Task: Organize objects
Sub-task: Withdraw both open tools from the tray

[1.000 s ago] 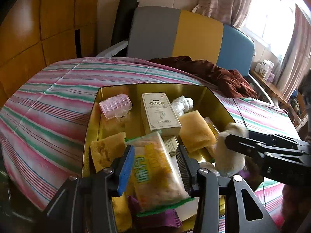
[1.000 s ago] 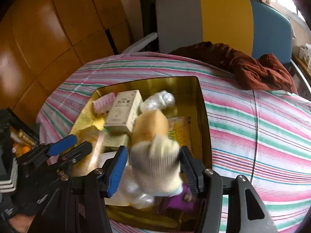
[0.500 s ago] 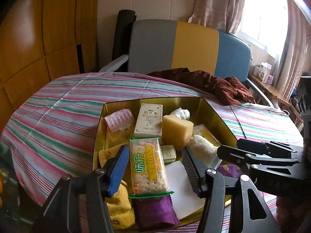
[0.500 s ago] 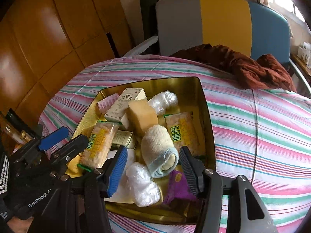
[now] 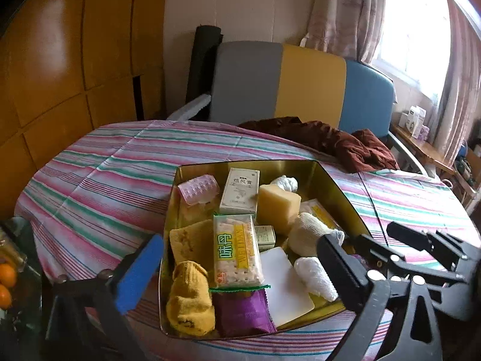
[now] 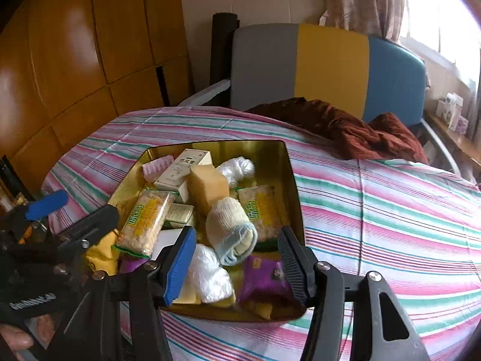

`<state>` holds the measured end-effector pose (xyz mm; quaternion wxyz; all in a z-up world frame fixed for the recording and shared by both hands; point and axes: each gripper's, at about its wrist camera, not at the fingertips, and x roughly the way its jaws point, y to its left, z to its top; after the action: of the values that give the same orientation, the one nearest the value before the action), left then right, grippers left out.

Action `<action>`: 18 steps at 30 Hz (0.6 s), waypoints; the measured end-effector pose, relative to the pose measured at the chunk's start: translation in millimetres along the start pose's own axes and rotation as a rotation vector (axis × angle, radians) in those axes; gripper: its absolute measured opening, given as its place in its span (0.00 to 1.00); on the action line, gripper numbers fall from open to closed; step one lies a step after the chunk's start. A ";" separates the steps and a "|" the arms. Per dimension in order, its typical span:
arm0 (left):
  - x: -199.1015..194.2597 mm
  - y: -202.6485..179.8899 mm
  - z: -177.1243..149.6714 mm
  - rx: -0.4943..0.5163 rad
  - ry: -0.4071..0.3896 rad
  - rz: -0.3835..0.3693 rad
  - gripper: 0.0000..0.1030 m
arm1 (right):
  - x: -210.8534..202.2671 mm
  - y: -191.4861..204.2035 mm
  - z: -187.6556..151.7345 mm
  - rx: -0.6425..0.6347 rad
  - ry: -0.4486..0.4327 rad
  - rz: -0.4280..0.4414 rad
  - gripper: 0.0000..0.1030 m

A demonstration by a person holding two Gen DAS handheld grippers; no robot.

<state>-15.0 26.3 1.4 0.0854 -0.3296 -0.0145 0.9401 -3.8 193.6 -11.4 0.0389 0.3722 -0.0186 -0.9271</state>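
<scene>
Both grippers are free of cargo right now: my left gripper (image 5: 240, 263) has just been opening and its jaws stand spread wide with nothing pressed between the pads, and my right gripper (image 6: 237, 260) sits half apart, gripping nothing either. Everything I'm sorting lies in the gold tin (image 5: 336, 180) just ahead of and below both tools, on the striped bedcover (image 5: 105, 174). Counting from the left wrist view: two cracker packs, one (image 5: 236, 249) straight ahead between my left fingers, the second (image 6: 260, 210) beyond the right pair; one cream rolled sock (image 6: 231, 231) directly ahead of the right jaws; one yellow sock (image 5: 189, 300) close to my left blue pad; two white plastic bundles, near (image 5: 315, 276) and far (image 5: 285, 183); one yellow sponge block (image 5: 278, 207); one flat yellow sponge (image 5: 192, 237); one white carton (image 5: 240, 192); one pink roller (image 5: 198, 192); two purple packets, one (image 5: 243, 313) by the left tool and one (image 6: 264, 279) by the right. Both tools angle down over the near rim, the left one visible low on the left of the right wrist view.
</scene>
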 end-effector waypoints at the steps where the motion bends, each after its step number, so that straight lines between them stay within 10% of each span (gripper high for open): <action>1: -2.4 0.6 0.1 -0.005 -0.003 0.001 1.00 | -0.8 -0.3 -2.1 0.004 0.001 0.001 0.56; 9: -16.8 -13.2 -2.5 0.043 -0.042 0.155 1.00 | -7.5 -4.2 -21.3 0.029 0.011 0.007 0.56; 18: -23.3 -20.1 -7.3 0.038 -0.022 0.119 1.00 | -14.9 -6.6 -21.2 0.039 -0.008 0.014 0.56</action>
<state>10.5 42.0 11.7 0.0354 -0.3178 0.0221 0.9472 21.2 201.4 -16.8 0.0380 0.3692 -0.0395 -0.9277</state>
